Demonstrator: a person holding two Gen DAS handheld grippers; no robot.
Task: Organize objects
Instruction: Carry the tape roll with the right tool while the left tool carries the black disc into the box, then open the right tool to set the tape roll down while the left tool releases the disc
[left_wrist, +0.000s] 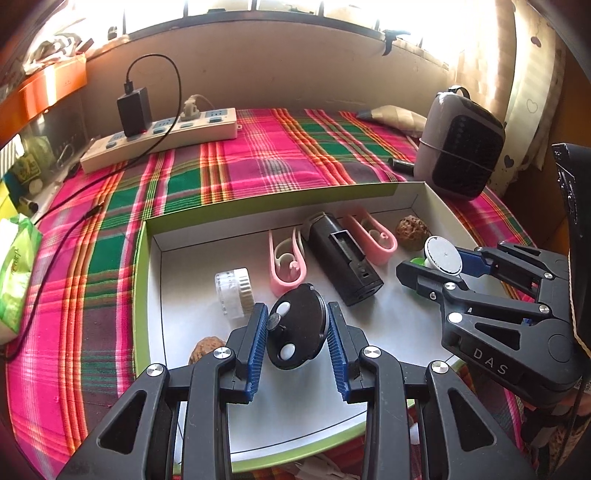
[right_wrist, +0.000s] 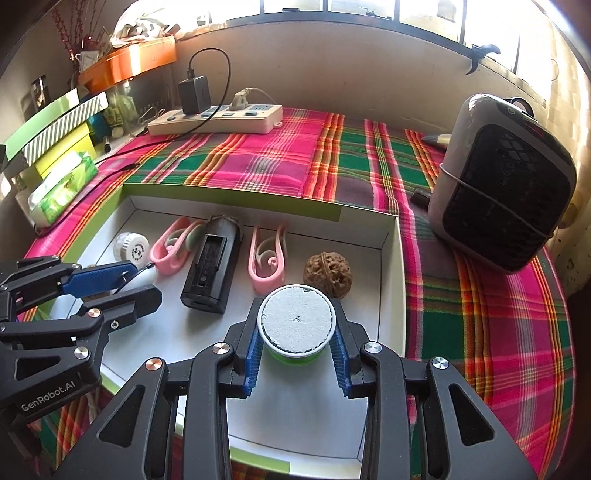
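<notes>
Your left gripper is clamped partway closed on a round black disc with white buttons, held over the near left of the white-lined, green-rimmed cardboard box. Your right gripper pinches a green cup with a white foam top over the near right, just this side of a brown walnut.

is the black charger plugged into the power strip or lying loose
Plugged in: the black charger stands upright on the power strip, its cable looping away.
</notes>
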